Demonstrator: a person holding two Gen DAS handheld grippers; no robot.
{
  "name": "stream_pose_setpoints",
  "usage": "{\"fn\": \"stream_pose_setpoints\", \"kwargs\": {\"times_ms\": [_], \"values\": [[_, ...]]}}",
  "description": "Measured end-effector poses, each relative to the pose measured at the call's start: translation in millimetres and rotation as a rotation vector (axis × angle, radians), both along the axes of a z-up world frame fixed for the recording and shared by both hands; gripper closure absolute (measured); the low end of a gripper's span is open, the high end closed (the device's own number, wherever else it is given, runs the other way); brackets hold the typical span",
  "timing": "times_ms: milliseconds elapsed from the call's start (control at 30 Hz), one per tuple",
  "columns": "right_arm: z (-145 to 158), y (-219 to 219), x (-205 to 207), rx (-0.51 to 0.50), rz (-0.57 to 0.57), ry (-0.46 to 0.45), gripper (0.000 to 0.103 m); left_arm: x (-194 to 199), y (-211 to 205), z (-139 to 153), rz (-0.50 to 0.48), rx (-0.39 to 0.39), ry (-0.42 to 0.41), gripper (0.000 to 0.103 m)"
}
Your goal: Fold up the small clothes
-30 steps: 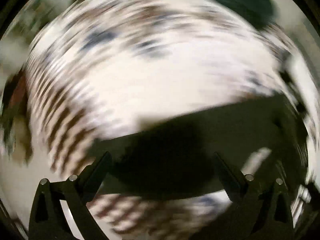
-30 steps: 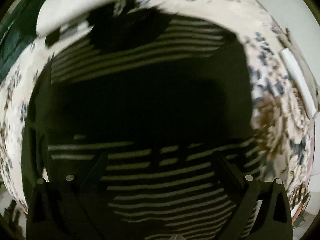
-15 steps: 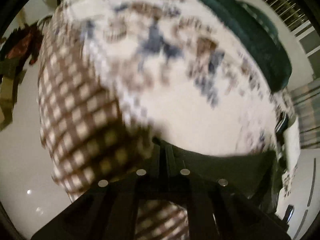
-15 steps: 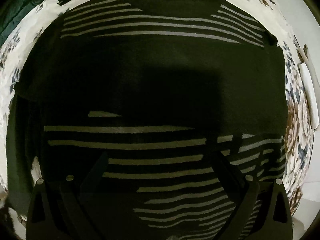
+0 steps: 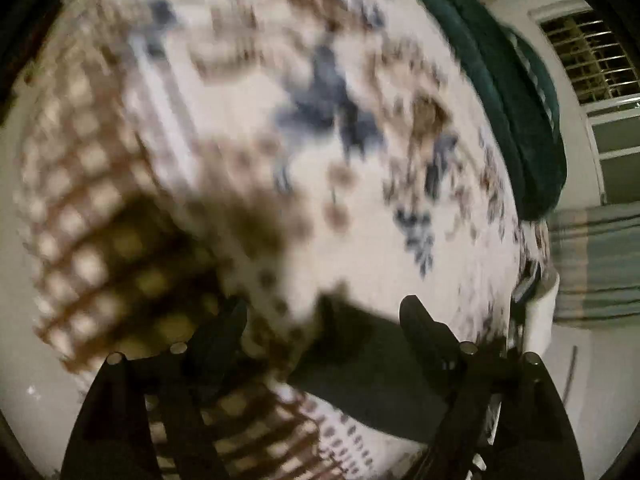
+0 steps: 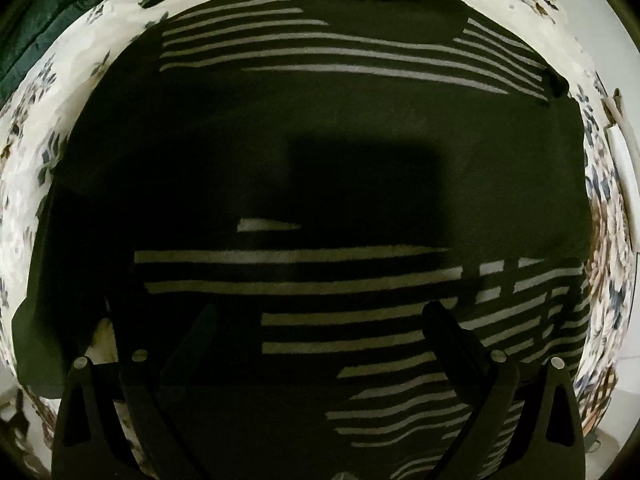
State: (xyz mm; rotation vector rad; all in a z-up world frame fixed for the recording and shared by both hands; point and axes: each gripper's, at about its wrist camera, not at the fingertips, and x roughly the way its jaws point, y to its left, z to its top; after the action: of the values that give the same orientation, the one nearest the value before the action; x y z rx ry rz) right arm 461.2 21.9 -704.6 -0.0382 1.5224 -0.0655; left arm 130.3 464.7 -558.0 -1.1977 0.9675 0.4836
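Observation:
A dark shirt with pale grey stripes (image 6: 320, 152) lies spread flat on the floral bedsheet (image 6: 32, 128), collar at the far end, filling the right wrist view. My right gripper (image 6: 316, 316) is open and empty just above the shirt's near striped part. In the blurred left wrist view, my left gripper (image 5: 324, 312) is open and empty. A dark corner of the shirt (image 5: 372, 368) lies between and just beyond its fingers, on the bedsheet (image 5: 280, 100).
A dark green blanket (image 5: 516, 128) lies along the far edge of the bed, also in the right wrist view (image 6: 44, 28). The sheet's brown checked border (image 5: 80, 240) hangs at the left, above pale floor. A window and curtain (image 5: 600, 240) are at the right.
My left gripper was shut half a second ago and is now open, with the shirt's dark corner lying loose. The right gripper has drawn back, showing the whole shirt flat.

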Motion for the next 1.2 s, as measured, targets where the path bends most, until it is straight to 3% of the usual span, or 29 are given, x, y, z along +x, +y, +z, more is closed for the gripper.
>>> {"fn": "stream_pose_setpoints", "kwargs": {"times_ms": [67, 100, 133, 167, 400, 567, 600, 633, 700, 767, 867, 1000, 1067, 1133, 1200], "values": [[-4, 2, -5, -0.006, -0.006, 0.011, 0.000, 14, -14, -16, -0.036, -0.021, 0.010, 0.028], [-5, -1, -6, -0.008, -0.007, 0.014, 0.000, 23, -22, -18, -0.055, 0.013, 0.023, 0.030], [-6, 0, -9, -0.011, -0.008, 0.017, 0.000, 30, -28, -14, -0.077, 0.056, 0.014, 0.070], [-8, 0, -12, -0.018, -0.006, 0.019, 0.000, 35, -31, -11, -0.098, 0.076, 0.014, 0.100], [-9, 9, -20, -0.033, -0.010, 0.008, 0.000, 37, 8, 29, -0.030, 0.209, -0.044, 0.100], [-6, 7, -11, -0.026, -0.025, -0.003, 0.000, 54, 40, 14, -0.043, 0.221, -0.025, 0.097], [-5, 5, -9, -0.023, -0.027, -0.001, 0.000, 57, 43, 6, -0.042, 0.184, -0.015, 0.097], [-6, -2, -4, -0.020, -0.028, 0.000, 0.000, 55, 46, 0, -0.039, 0.143, -0.014, 0.093], [-5, -3, -4, -0.016, -0.029, -0.004, 0.000, 43, 47, -8, -0.004, 0.067, -0.007, 0.075], [-2, -2, -6, -0.014, -0.032, -0.012, 0.000, 22, 42, -6, 0.053, 0.024, -0.052, 0.043], [6, -2, -3, -0.019, -0.046, -0.031, 0.000, -11, 24, -6, 0.167, -0.034, -0.084, 0.034], [8, -11, -1, -0.016, -0.070, -0.040, 0.000, -10, 5, -30, 0.245, -0.151, -0.135, 0.034], [9, -14, 0, -0.008, -0.081, -0.037, 0.000, 6, 4, -36, 0.260, -0.144, -0.155, 0.034], [11, -20, 0, -0.002, -0.087, -0.043, 0.000, 27, 5, -32, 0.256, -0.072, -0.144, 0.037], [14, -26, 3, 0.002, -0.082, -0.052, 0.000, 49, 5, -17, 0.200, 0.040, -0.129, 0.095]]}}
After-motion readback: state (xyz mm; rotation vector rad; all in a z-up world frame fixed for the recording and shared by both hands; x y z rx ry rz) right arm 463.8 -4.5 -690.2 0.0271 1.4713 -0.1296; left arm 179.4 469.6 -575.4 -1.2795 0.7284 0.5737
